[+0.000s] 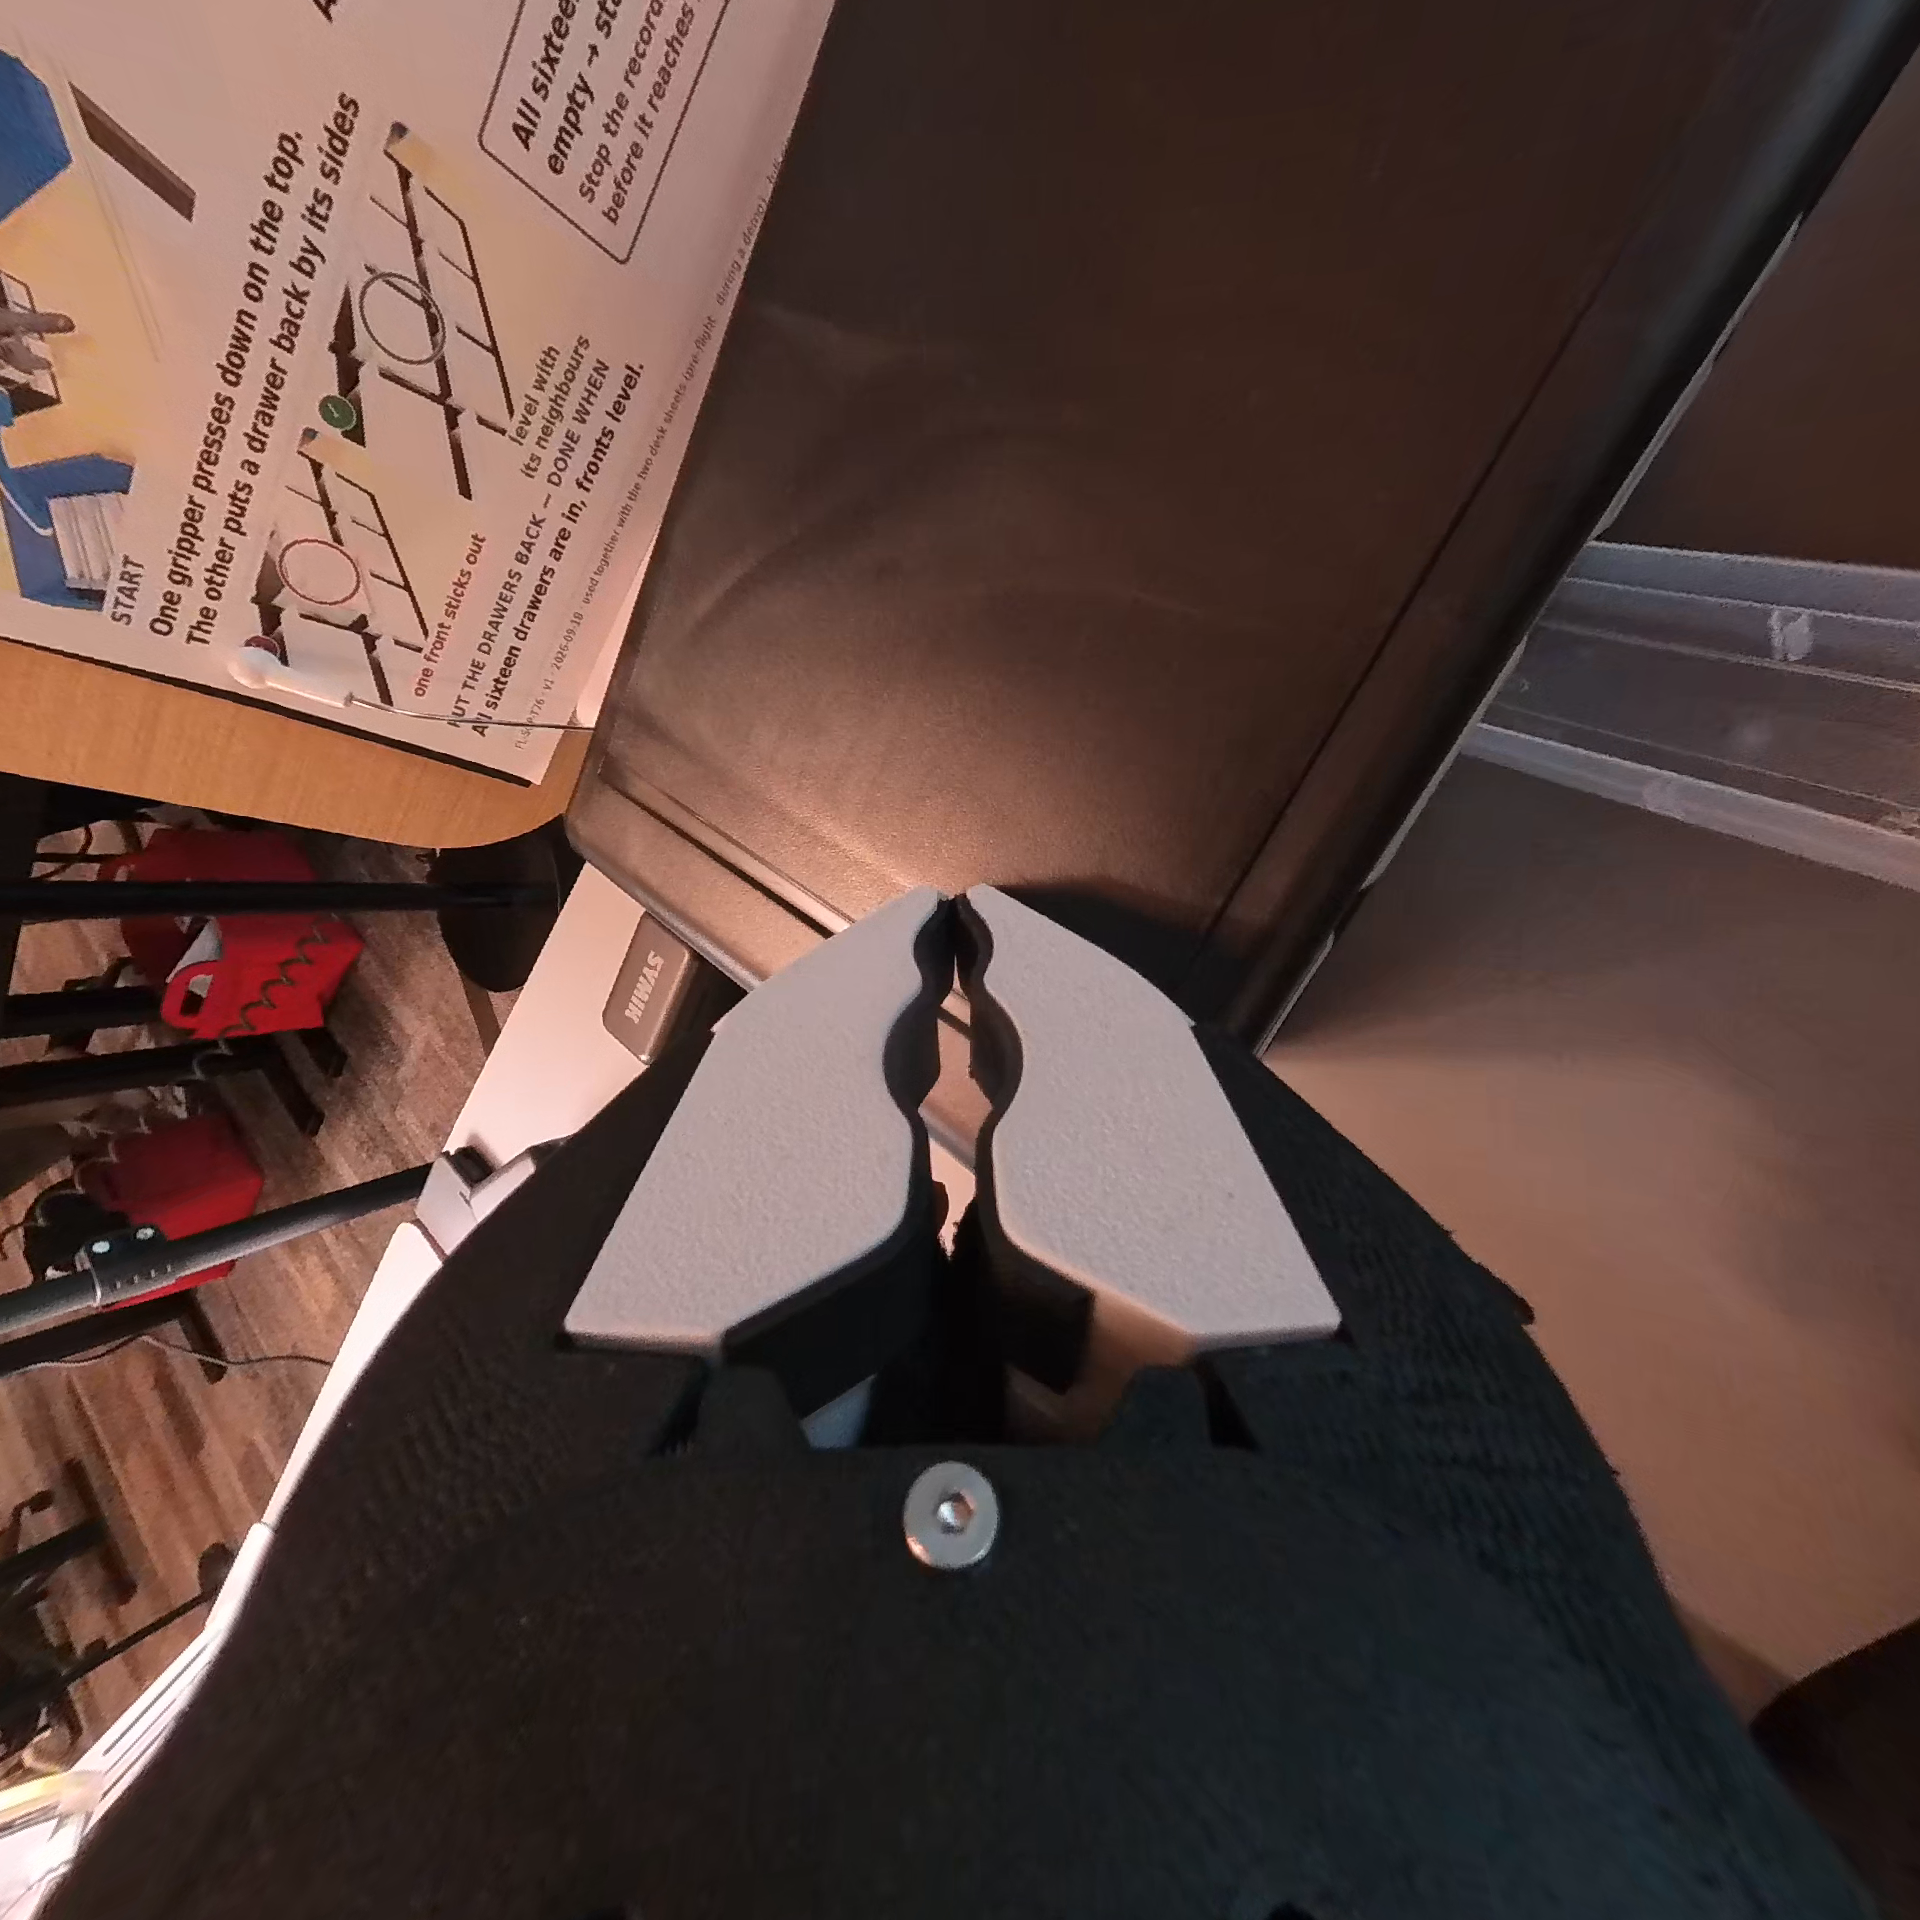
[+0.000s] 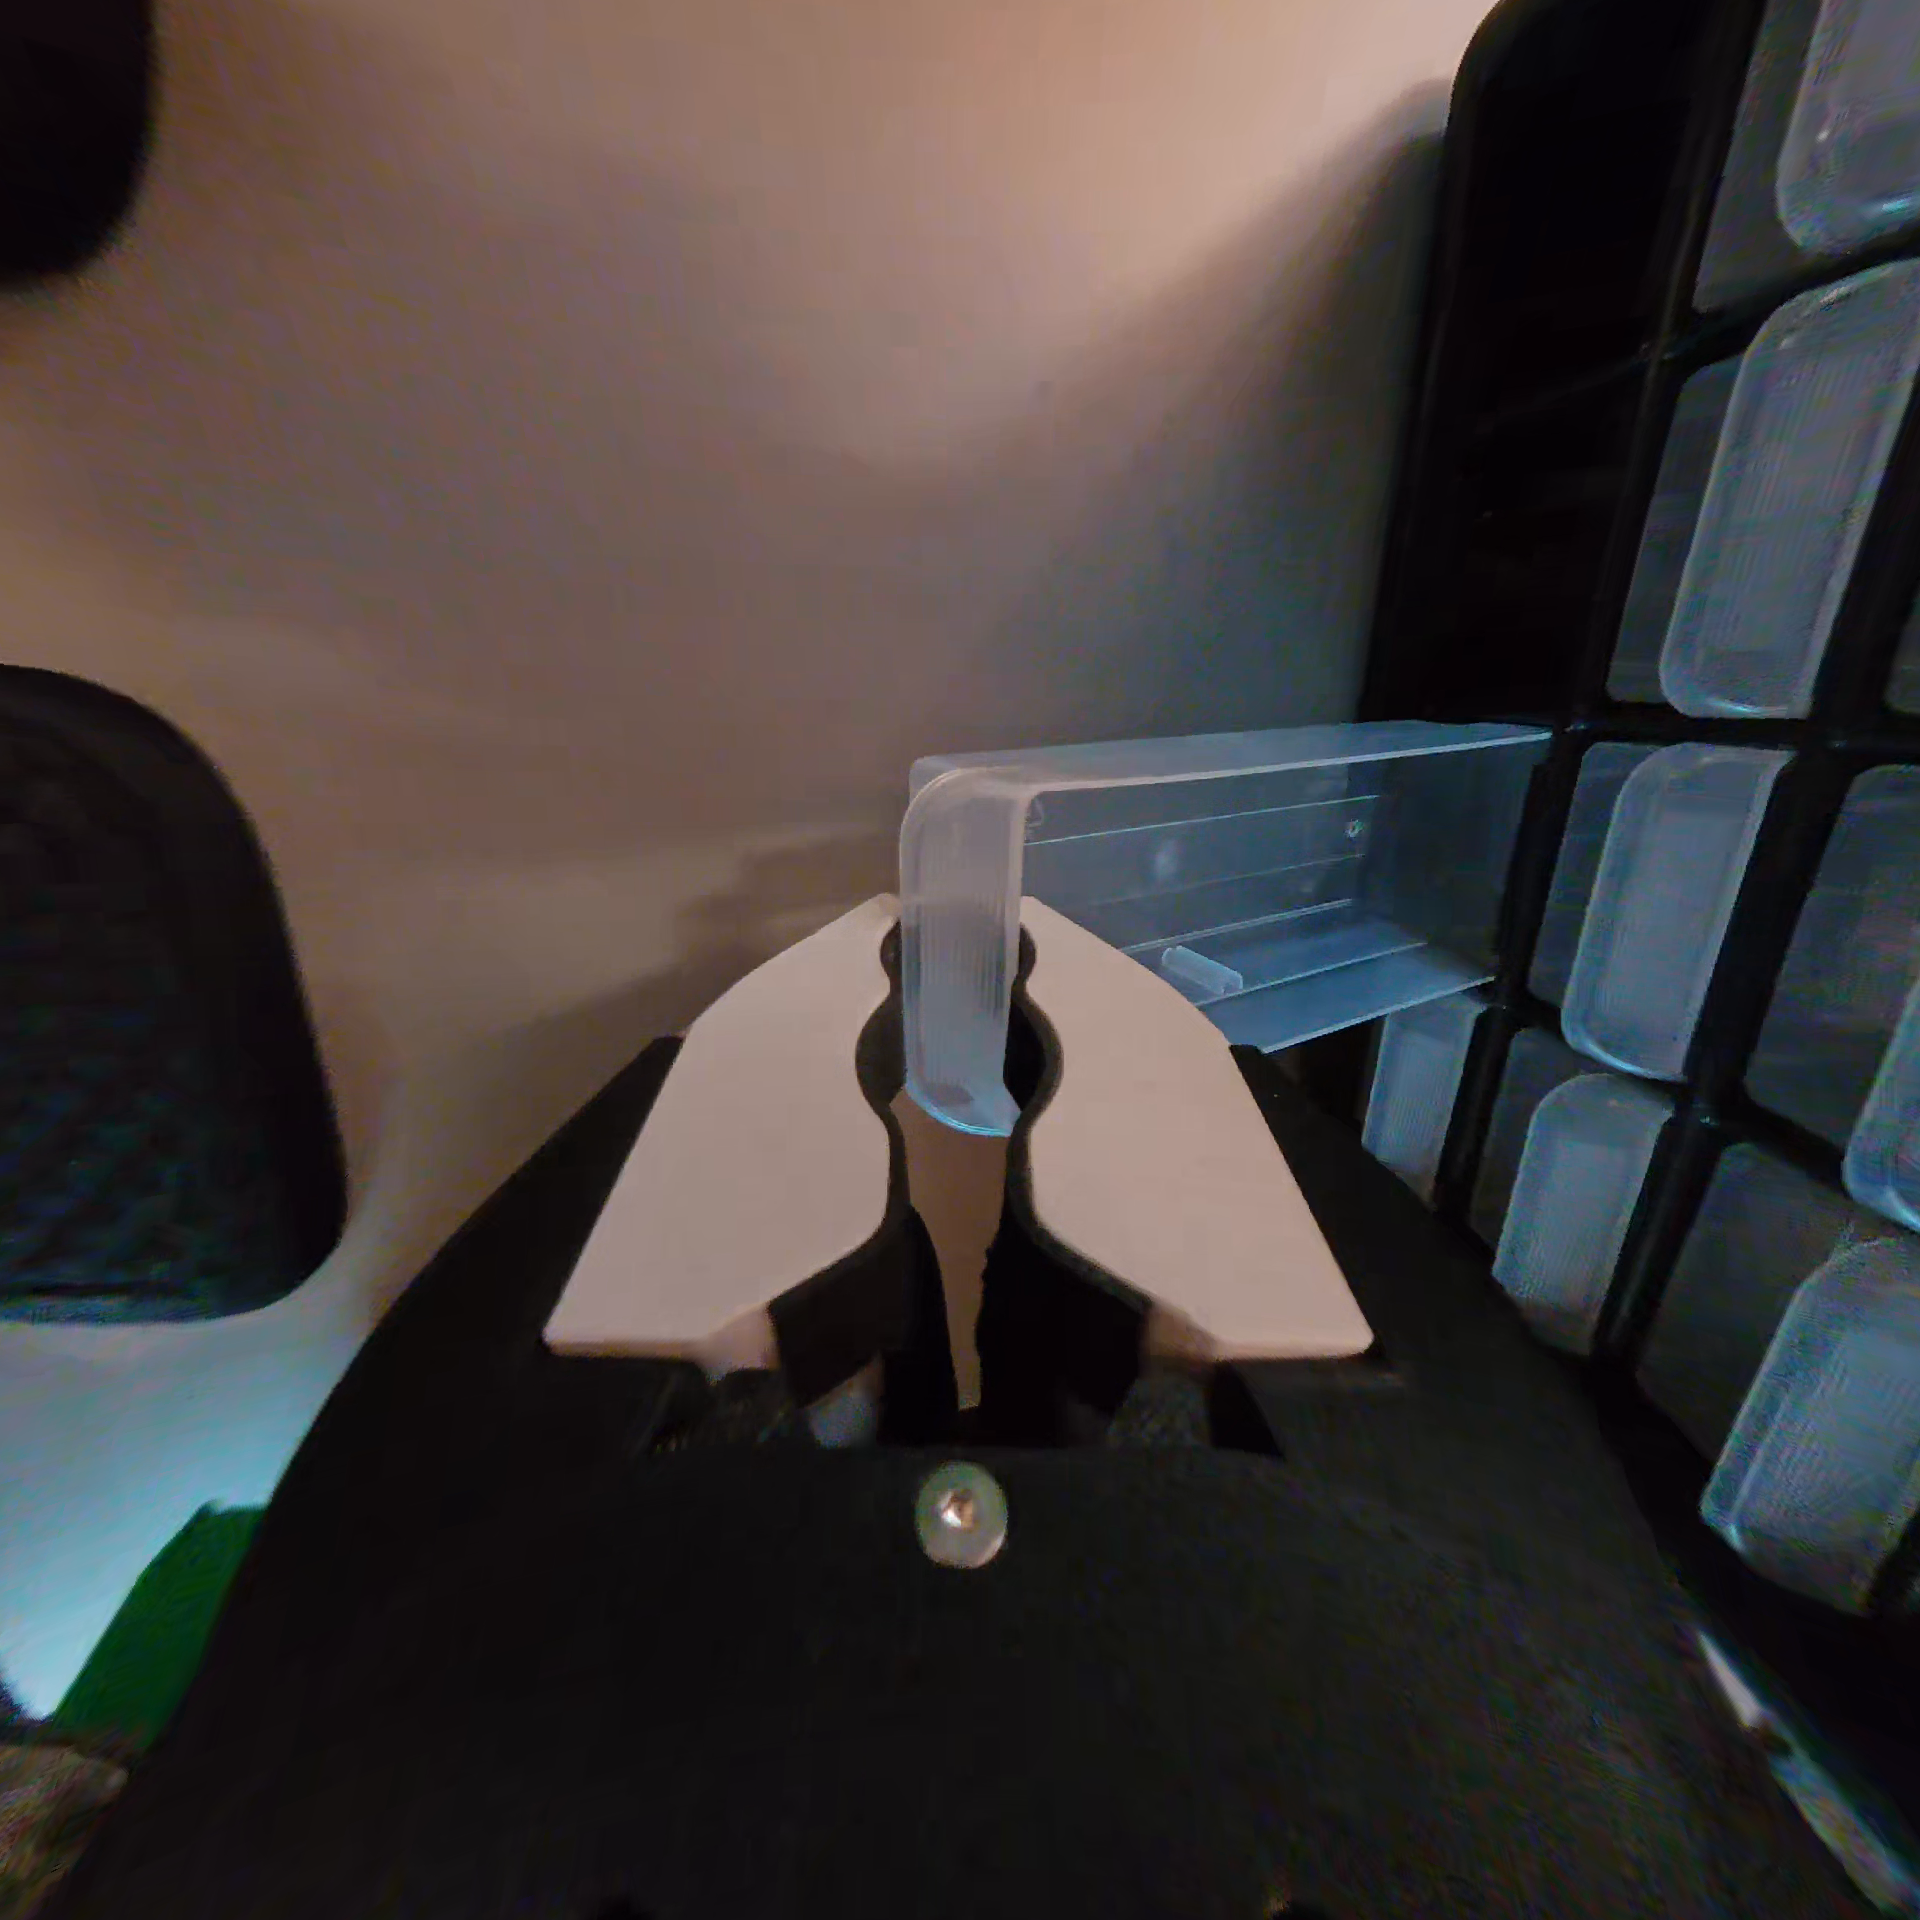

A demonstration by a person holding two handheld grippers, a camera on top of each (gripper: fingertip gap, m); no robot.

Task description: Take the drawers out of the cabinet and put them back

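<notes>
Plain beige wall behind everything, warm light on it. Wood-look desk off to the upper left in the left wrist view, with a printed instruction sheet lying on it, text and little diagrams, wording skipped here. Below the desk edge, wood-pattern floor with red bags and black stand legs. Small grey tag with lettering just beside the dark cabinet.

Left gripper clenched shut, nothing between the tips, parked right at the cabinet's dark flat top. Can't tell if actually touching.

Over in the right wrist view: cabinet front at the right edge, black grid full of clear drawers. One clear drawer sticking well out of its slot, empty-looking. Right gripper clamped on that drawer's ribbed front handle, pinched between both white fingers. Nothing blocking the drawer's side.
</notes>
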